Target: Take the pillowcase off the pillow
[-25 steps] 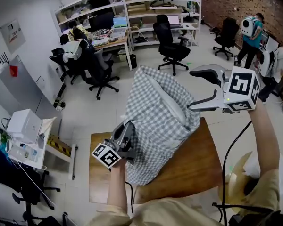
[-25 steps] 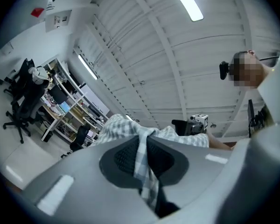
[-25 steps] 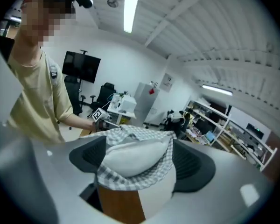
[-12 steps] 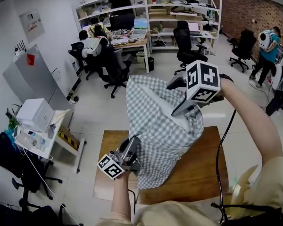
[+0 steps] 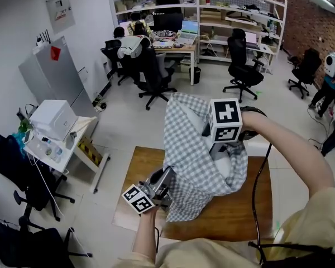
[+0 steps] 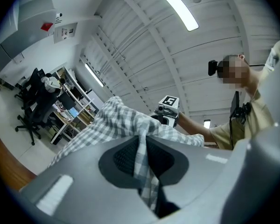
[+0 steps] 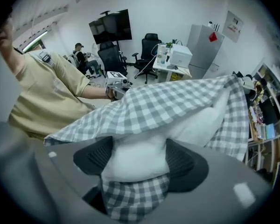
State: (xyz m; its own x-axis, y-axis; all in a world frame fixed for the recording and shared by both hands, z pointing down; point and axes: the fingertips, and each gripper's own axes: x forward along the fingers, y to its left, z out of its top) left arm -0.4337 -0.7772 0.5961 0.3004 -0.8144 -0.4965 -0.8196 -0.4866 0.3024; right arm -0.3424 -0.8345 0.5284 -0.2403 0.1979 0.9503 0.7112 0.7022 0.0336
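Pillowcase (image 5: 192, 155) pinched tight by left gripper (image 6: 142, 162) — right gripper (image 7: 135, 160), jaws just closing, squeezes white pillow (image 7: 191, 127)

I see the pillowcase (image 5: 192, 166) as soft woven checked cloth; the pillow (image 7: 140, 160), smooth plain white cloth; the worktop (image 5: 237, 216), matt brown wood.

Wooden tabletop (image 5: 240, 219) on pale floor (image 5: 128, 124). At left: white printer (image 5: 51, 118) on small white table (image 5: 85, 128), grey cabinet (image 5: 54, 76) behind. Black chair (image 5: 14, 163) lower left. At back: shelves (image 5: 212, 13), desk (image 5: 176, 47) with monitors, seated person (image 5: 131, 44). Office chair (image 5: 243, 66) mid-floor. Brick wall (image 5: 301, 21) at right, standing person (image 5: 332, 80) near it.
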